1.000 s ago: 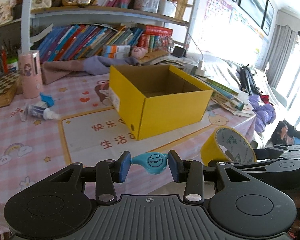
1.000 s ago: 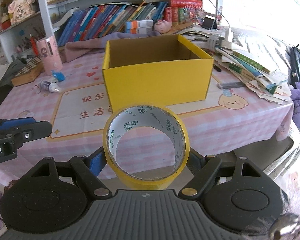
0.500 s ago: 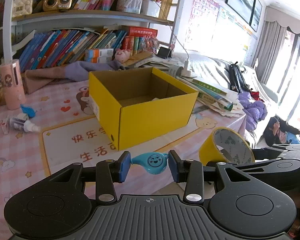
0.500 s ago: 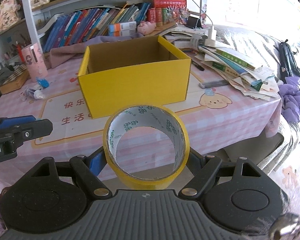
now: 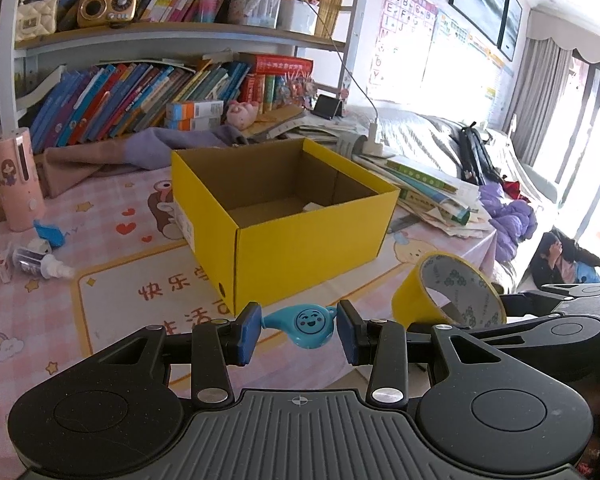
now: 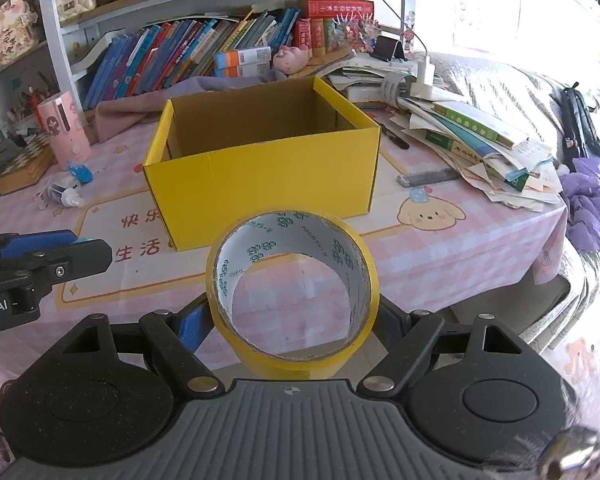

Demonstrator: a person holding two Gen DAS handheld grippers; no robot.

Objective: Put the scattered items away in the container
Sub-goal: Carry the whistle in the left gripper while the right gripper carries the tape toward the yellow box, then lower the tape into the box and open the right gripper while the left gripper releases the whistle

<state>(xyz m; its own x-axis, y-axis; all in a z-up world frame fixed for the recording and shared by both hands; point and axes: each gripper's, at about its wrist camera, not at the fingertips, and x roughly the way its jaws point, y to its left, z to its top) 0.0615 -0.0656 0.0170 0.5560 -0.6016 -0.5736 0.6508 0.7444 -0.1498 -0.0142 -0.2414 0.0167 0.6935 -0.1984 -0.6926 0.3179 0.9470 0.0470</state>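
Inside yellow box [image 5: 300,240]: only white scrap [image 5: 315,207]

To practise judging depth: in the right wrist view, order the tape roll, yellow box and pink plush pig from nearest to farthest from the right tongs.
1. Tape roll, held in the tongs.
2. Yellow box, mid-table ahead.
3. Pink plush pig, behind the box by the books.
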